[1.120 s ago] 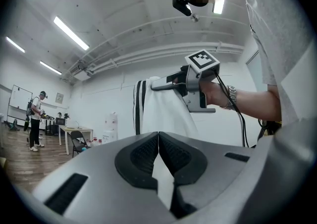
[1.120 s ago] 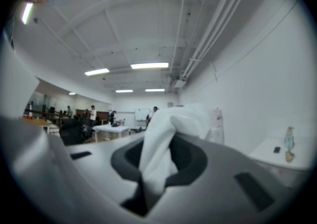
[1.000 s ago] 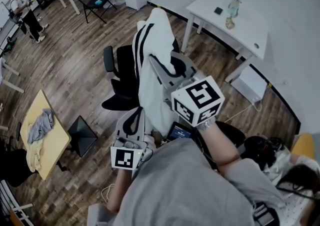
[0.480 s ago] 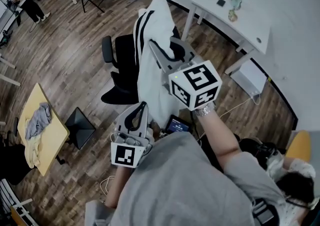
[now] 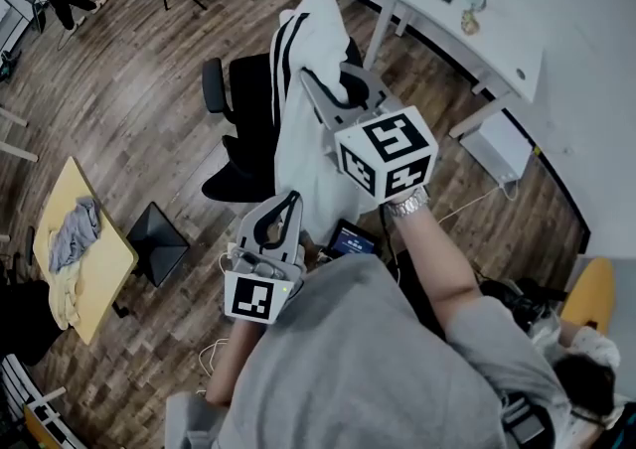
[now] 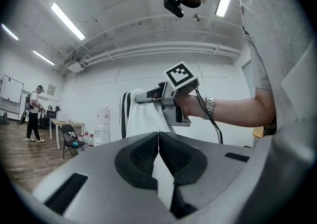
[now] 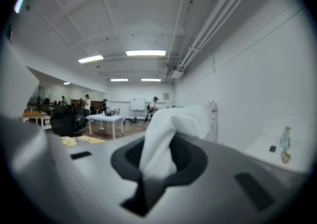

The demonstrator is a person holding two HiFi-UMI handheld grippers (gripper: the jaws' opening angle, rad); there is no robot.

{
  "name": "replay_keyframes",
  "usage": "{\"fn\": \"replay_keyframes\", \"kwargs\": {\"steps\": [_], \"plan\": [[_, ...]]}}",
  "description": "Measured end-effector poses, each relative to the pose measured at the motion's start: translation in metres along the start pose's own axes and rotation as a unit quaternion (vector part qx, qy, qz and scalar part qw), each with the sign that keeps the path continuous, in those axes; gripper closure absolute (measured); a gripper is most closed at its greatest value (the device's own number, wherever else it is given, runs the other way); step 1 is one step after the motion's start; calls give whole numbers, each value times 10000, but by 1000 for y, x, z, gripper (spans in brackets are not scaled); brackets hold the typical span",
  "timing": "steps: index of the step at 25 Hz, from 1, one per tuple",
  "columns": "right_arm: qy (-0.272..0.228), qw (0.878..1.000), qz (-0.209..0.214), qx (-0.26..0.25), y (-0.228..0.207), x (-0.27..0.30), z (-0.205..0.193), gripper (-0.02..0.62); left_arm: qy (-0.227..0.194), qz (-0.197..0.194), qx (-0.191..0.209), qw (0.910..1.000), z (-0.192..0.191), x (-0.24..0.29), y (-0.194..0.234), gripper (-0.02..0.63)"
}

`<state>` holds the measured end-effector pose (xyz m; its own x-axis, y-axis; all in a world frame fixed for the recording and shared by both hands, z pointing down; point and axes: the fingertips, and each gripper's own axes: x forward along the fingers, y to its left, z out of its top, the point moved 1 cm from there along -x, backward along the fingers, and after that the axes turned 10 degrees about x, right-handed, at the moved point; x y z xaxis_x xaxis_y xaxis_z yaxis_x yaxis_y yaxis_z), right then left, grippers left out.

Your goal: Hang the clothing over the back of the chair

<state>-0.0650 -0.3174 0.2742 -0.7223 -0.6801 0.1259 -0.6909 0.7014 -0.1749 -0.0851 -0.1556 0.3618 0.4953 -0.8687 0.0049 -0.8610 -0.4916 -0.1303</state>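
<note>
Left hand-held gripper (image 6: 158, 139) clamped on thin fold of white striped jacket (image 5: 298, 134). Right hand-held gripper (image 7: 157, 156) pinches bunched top. Jacket hangs at upper centre of frame, over black chair (image 5: 243, 129). Likely risks: thin left pinch slips; fabric lands lopsided and slides off backrest.

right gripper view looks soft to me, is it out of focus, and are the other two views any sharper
Right gripper view: yes, the white clothing at the jaws is blurred, and the far room is soft too. Left gripper view: sharper, ribbed pads crisp, ceiling lights blown out. Head view: sharp, evenly lit, floor planks bowed by the wide lens.
</note>
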Motion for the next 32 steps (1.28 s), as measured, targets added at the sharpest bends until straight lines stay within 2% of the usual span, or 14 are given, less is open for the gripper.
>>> {"fn": "replay_keyframes", "kwargs": {"steps": [18,32], "plan": [[457,9989,-93,67,-26,41,-43,522,363,-314,-235,9986,-27,22,0,571],[839,9962,-127,197,-46,65,-76,522,536,-364,-365,9972,-38,38,9,571]]}}
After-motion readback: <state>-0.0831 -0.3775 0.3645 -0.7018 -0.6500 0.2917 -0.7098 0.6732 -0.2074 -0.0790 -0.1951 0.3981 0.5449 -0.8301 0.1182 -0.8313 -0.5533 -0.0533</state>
